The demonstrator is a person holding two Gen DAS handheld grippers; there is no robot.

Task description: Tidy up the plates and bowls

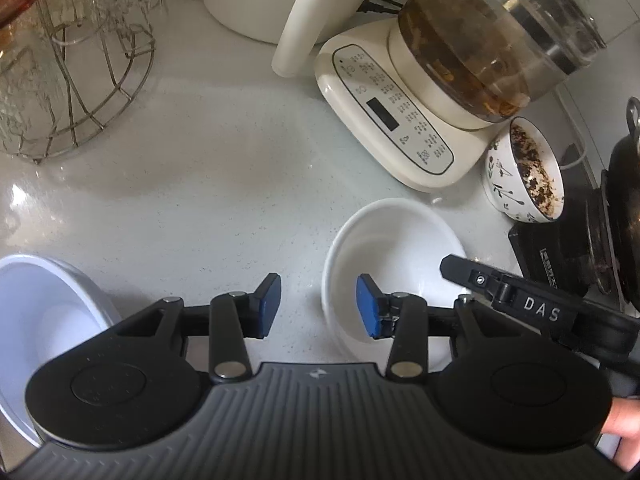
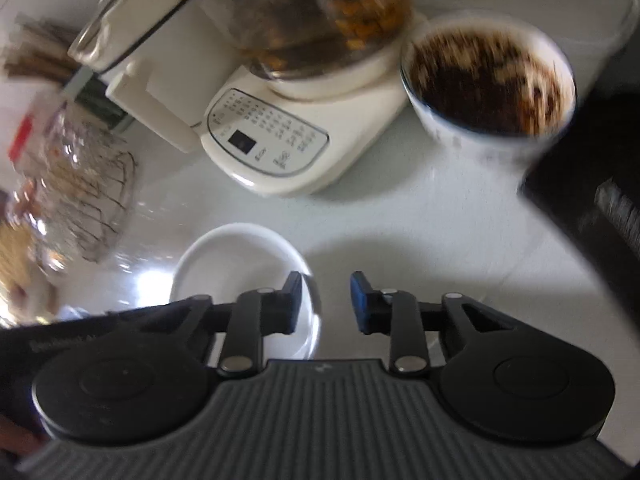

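White bowl (image 1: 394, 248) (empty) beside both parted tools; one reads "DAS", perhaps.

We look steeply down on a white counter (image 1: 192, 184) from both wrist cameras, close above it. Our left view sits leftward, our right view rightward and blurred. Both share the small white bowl (image 1: 392, 240) (image 2: 236, 256), cream kettle base (image 1: 400, 128) (image 2: 280, 148) and soiled patterned bowl (image 1: 524, 172) (image 2: 488, 84).

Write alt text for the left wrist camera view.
Open tongs hover over a white counter beside an empty white bowl. Behind it stand a cream kettle base with a glass pot and a dirty patterned bowl.
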